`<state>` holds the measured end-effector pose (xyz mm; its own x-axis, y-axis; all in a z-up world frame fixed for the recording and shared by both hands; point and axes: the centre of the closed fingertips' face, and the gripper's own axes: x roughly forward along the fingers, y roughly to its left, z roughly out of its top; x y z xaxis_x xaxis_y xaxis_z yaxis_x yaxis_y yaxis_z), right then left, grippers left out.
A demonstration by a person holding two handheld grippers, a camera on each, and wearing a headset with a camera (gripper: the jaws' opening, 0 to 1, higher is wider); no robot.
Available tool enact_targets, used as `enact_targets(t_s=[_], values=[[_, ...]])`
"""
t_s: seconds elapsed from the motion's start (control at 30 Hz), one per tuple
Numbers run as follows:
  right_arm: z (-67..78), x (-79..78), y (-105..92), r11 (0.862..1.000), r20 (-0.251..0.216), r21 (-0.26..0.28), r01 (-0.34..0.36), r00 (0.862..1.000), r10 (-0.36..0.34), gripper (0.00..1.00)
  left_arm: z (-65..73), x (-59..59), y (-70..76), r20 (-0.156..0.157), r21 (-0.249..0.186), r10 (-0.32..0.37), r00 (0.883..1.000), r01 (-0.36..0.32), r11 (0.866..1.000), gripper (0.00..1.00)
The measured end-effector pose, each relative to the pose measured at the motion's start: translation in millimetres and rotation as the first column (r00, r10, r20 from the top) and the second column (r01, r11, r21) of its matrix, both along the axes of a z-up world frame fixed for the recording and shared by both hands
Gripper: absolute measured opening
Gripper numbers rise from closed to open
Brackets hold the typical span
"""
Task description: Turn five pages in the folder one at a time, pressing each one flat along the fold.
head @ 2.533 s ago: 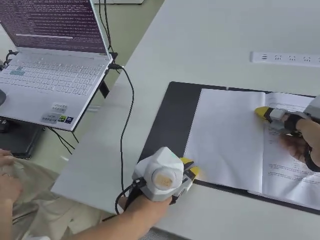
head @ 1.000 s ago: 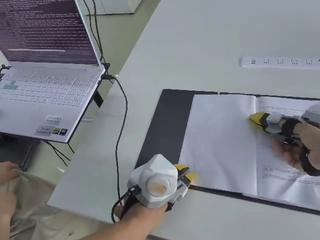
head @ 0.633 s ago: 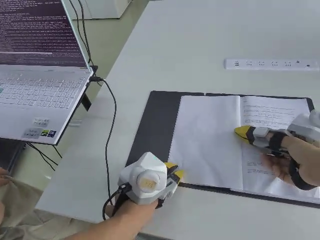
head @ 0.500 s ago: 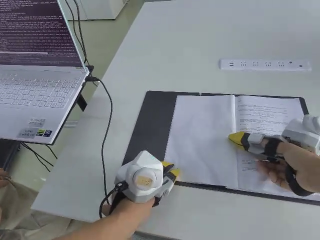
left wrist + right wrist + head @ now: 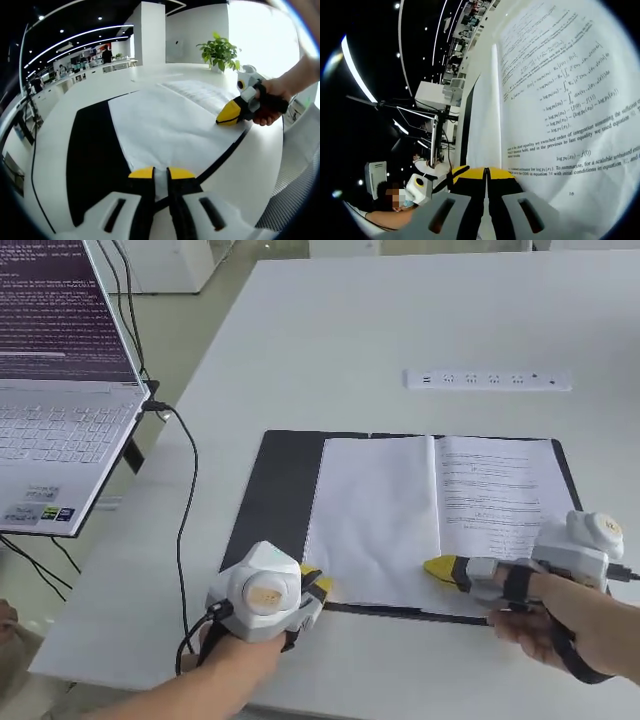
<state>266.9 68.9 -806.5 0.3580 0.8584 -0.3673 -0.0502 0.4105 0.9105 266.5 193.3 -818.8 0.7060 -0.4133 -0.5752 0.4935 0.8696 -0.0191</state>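
Two grippers sit at the near edge of the open folder (image 5: 268, 502), which lies flat on the white table (image 5: 330, 350) in front of me. My left gripper (image 5: 156, 173) is at the bottom corner of the blank page (image 5: 372, 515). Its jaws are drawn together with only a sliver of white between them, and I cannot make out whether any paper is nipped there. My right gripper (image 5: 441, 568) lies low at the near end of the fold, tip pointing left, jaws closed on each other with nothing between. My right hand (image 5: 555, 625) covers the folder's near right corner and runs off the frame.

The printed page (image 5: 497, 495) lies right of the fold. In the right gripper view I can read the page number "16", the words "To summarize, for a scalable unbiased", and rows of formulas starting "log p". The rest blurs toward the edges. In the head view that print is too small to read.

Beyond the folder a white power strip (image 5: 488, 380) lies across the table, apart from it. Off to the left a laptop (image 5: 45, 440) is cut by the frame; I cannot read its screen text or its stickers. A black cable (image 5: 186, 510) runs from it and passes out of sight behind my left gripper.
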Motion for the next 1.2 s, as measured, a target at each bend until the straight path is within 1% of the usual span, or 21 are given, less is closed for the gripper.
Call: enact_targets(t_s=[0.17, 0.4, 0.5, 0.57, 0.6, 0.63, 0.7, 0.77, 0.8, 0.83, 0.87, 0.9, 0.93, 0.97, 1.0, 1.03, 1.07, 1.1, 1.13, 1.17, 1.2], values=[[-0.8, -14.7, -1.7, 1.0, -0.006, 0.0, -0.02, 1.0, 0.02, 0.0, 0.1, -0.5, -0.3, -0.002, 0.003, 0.002, 1.0, -0.002, 1.0, 0.07], [-5.5, -33.8, -6.1, 1.0, -0.028, 0.002, -0.031, 0.999, 0.031, 0.0, 0.8, -1.6, -0.6, -0.005, 0.007, 0.01, 1.0, -0.01, 1.0, 0.07], [-4.7, -41.0, -5.3, 1.0, -0.038, 0.006, -0.024, 0.999, 0.024, 0.0, 1.2, -1.4, -0.6, -0.007, 0.009, 0.019, 1.0, -0.019, 1.0, 0.07], [-4.2, -49.2, -3.9, 0.999, -0.038, -0.004, -0.041, 0.998, 0.041, 0.0, 1.4, -1.4, -0.5, -0.009, 0.012, 0.021, 1.0, -0.021, 1.0, 0.07], [-6.6, -54.1, -4.7, 0.998, -0.05, -0.02, -0.055, 0.997, 0.054, 0.0, 1.7, -1.6, -0.3, -0.011, 0.012, 0.022, 1.0, -0.022, 1.0, 0.07], [-7.3, -57.2, -5.2, 0.998, -0.04, -0.031, -0.059, 0.998, 0.058, 0.0, 1.9, -1.5, -0.2, -0.014, 0.013, 0.023, 1.0, -0.023, 1.0, 0.07], [-4.3, -59.3, -5.8, 0.999, -0.049, -0.006, -0.046, 0.998, 0.046, 0.0, 2.1, -1.1, 0.2, -0.019, 0.01, 0.029, 0.999, -0.029, 1.0, 0.07], [5.7, -60.1, -6.2, 1.0, -0.024, 0.004, -0.029, 0.999, 0.029, 0.0, 2.7, -0.6, 0.4, -0.027, 0.003, 0.037, 0.999, -0.037, 0.999, 0.07], [10.6, -58.0, -6.9, 1.0, -0.007, 0.007, -0.022, 1.0, 0.022, 0.0, 3.3, -0.4, 0.4, -0.035, -0.003, 0.045, 0.998, -0.045, 0.999, 0.07], [11.8, -51.5, -8.5, 1.0, 0.019, 0.005, -0.008, 1.0, 0.008, 0.0, 3.8, -0.5, 0.6, -0.044, -0.01, 0.052, 0.998, -0.052, 0.999, 0.07], [18.5, -44.2, -13.0, 1.0, 0.07, -0.015, 0.021, 0.997, -0.02, 0.0, 3.9, -1.0, 0.4, -0.054, -0.011, 0.048, 0.997, -0.048, 0.999, 0.08], [25.0, -40.8, -16.5, 0.999, 0.104, -0.025, 0.037, 0.994, -0.035, 0.0, 4.7, -2.9, -1.1, -0.067, -0.023, 0.047, 0.997, -0.049, 0.999, 0.1], [36.8, -37.7, -21.3, 0.998, 0.151, -0.03, 0.059, 0.987, -0.054, 0.0, 9.5, -4.3, -4.9, -0.071, -0.065, 0.052, 0.996, -0.057, 0.996, 0.14], [42.9, -36.6, -25.1, 0.997, 0.174, -0.039, 0.072, 0.983, -0.064, 0.0, 12.6, -4.9, -4.6, -0.063, -0.064, 0.052, 0.997, -0.056, 0.996, 0.17], [48.6, -35.8, -30.0, 0.995, 0.203, -0.059, 0.082, 0.977, -0.068, 0.0, 16.0, -6.0, -4.4, -0.06, -0.066, 0.054, 0.997, -0.057, 0.996, 0.19], [57.4, -35.0, -37.3, 0.992, 0.251, -0.087, 0.095, 0.966, -0.07, 0.0, 23.6, -7.3, -7.1, -0.051, -0.092, 0.05, 0.997, -0.054, 0.994, 0.19], [61.0, -35.2, -39.8, 0.991, 0.272, -0.098, 0.094, 0.96, -0.064, 0.0, 28.9, -9.1, -8.9, -0.052, -0.108, 0.047, 0.998, -0.052, 0.993, 0.19], [68.9, -35.2, -48.6, 0.985, 0.314, -0.13, 0.112, 0.947, -0.066, 0.01, 33.7, -10.6, -8.6, -0.047, -0.105, 0.044, 0.998, -0.049, 0.993, 0.21], [73.7, -34.5, -56.4, 0.978, 0.339, -0.158, 0.135, 0.938, -0.075, 0.05, 40.3, -12.2, -9.1, -0.036, -0.108, 0.042, 0.998, -0.046, 0.993, 0.22], [86.4, -36.3, -63.9, 0.971, 0.378, -0.171, 0.168, 0.921, -0.093, 0.09, 49.7, -15.4, -10.5, -0.024, -0.121, 0.03, 0.999, -0.033, 0.992, 0.23], [94.0, -36.8, -69.4, 0.968, 0.397, -0.168, 0.187, 0.911, -0.108, 0.11, 54.9, -17.8, -12.2, -0.02, -0.134, 0.019, 1.0, -0.021, 0.991, 0.23]])
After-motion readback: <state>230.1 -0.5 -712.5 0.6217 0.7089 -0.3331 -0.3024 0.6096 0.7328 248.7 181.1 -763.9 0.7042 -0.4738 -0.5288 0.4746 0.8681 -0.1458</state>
